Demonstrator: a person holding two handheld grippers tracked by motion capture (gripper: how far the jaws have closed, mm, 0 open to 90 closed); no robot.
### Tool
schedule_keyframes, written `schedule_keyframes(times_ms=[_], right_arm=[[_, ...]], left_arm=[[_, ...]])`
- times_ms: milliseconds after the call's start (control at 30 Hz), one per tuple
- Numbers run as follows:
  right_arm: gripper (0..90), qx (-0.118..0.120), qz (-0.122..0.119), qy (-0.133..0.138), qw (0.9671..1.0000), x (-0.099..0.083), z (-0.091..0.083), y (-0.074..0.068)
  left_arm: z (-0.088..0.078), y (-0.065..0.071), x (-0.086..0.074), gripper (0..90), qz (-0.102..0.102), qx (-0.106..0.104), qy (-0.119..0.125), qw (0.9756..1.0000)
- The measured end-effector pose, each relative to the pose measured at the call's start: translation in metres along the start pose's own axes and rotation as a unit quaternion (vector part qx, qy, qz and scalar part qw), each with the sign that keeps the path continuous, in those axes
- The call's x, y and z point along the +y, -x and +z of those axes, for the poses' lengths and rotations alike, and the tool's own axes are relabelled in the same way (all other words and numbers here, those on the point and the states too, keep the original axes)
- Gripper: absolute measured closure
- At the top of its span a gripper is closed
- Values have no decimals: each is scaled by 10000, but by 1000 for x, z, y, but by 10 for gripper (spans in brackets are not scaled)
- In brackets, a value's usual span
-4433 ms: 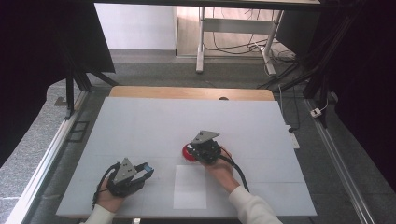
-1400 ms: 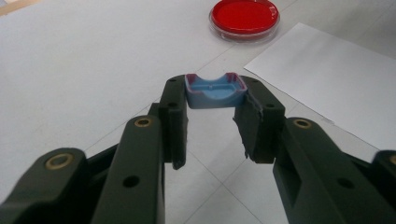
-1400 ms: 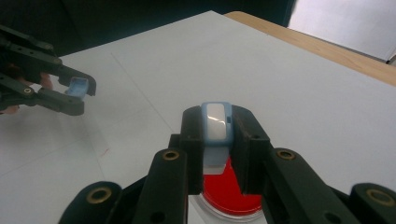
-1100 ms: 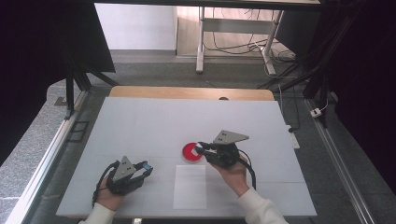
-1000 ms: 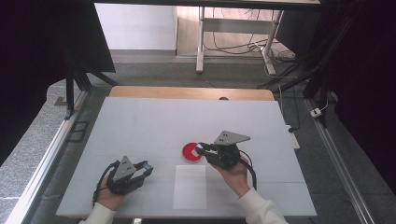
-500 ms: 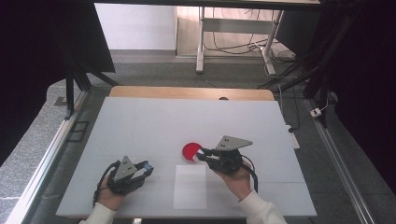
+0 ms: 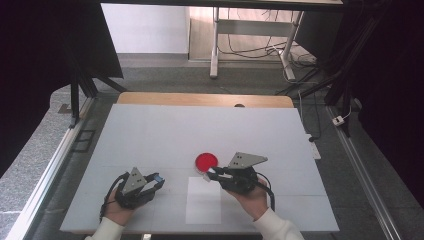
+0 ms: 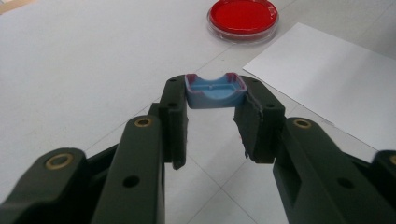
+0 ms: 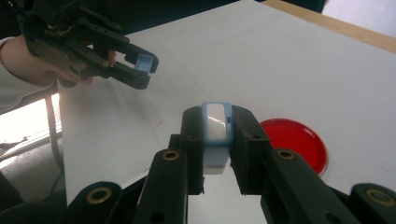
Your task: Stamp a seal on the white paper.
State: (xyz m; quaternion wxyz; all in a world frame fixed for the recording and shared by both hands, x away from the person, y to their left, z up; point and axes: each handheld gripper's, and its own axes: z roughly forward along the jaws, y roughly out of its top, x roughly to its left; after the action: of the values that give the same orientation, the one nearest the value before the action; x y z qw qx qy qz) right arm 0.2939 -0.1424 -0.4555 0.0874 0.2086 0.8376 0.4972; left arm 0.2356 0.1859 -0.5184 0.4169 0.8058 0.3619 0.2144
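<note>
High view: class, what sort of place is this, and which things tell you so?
Probably a lab or recording workspace, not a home. A bare white table stands inside a dark metal frame, loose cables trail over the floor behind, and a red-filled dish sits on the table.

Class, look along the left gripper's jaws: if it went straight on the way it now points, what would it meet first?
Most likely the red dish: it lies ahead of the left gripper, which is shut on a small blue piece. Depth is uncertain; it might pass above.

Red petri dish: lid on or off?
Cannot tell. The red petri dish lies flat on the table, clear rim around red; no separate lid in sight.
</note>
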Motion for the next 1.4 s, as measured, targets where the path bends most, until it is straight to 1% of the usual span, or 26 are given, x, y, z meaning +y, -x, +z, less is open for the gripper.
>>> schedule_keyframes(times_ms=[133, 300, 333, 367, 467, 600, 700, 1000, 1200, 1300, 1400], right_arm=[[754, 62, -13, -88, 9999, -6, 2, -6], [754, 132, -78, -195, 9997, -9, 5, -11], [754, 119, -105, -223, 9996, -9, 5, -12], [754, 156, -110, -244, 9995, -9, 6, -12], [754, 174, -140, -244, 9995, -10, 8, -13], [754, 207, -136, -316, 9992, -12, 10, -13], [754, 187, -162, -432, 9988, -15, 15, -14], [754, 105, -393, -703, 9967, -20, 23, -18], [754, 116, -386, -801, 9960, -25, 27, -17], [754, 100, -424, -843, 9955, -26, 29, -18], [754, 145, -445, -831, 9954, -27, 31, -18]], left_arm=[[0, 1, 0, 641, -9, -5, 13, 10000], [-1, -1, 0, 641, -18, 12, 13, 10000], [-1, -1, 0, 641, -19, 13, 10, 10000], [-1, -1, 0, 641, -19, 11, 9, 10000], [-1, -1, 0, 641, -18, 6, 7, 10000], [-1, -1, 0, 641, -14, 12, -3, 10000], [-1, -1, 0, 641, -18, 14, 0, 10000], [0, -1, -1, 641, -20, 8, -6, 10000], [0, -1, -1, 641, -17, -8, -9, 10000], [0, -1, -1, 641, -15, -6, -12, 10000], [0, -1, -1, 641, -14, -6, -15, 10000]])
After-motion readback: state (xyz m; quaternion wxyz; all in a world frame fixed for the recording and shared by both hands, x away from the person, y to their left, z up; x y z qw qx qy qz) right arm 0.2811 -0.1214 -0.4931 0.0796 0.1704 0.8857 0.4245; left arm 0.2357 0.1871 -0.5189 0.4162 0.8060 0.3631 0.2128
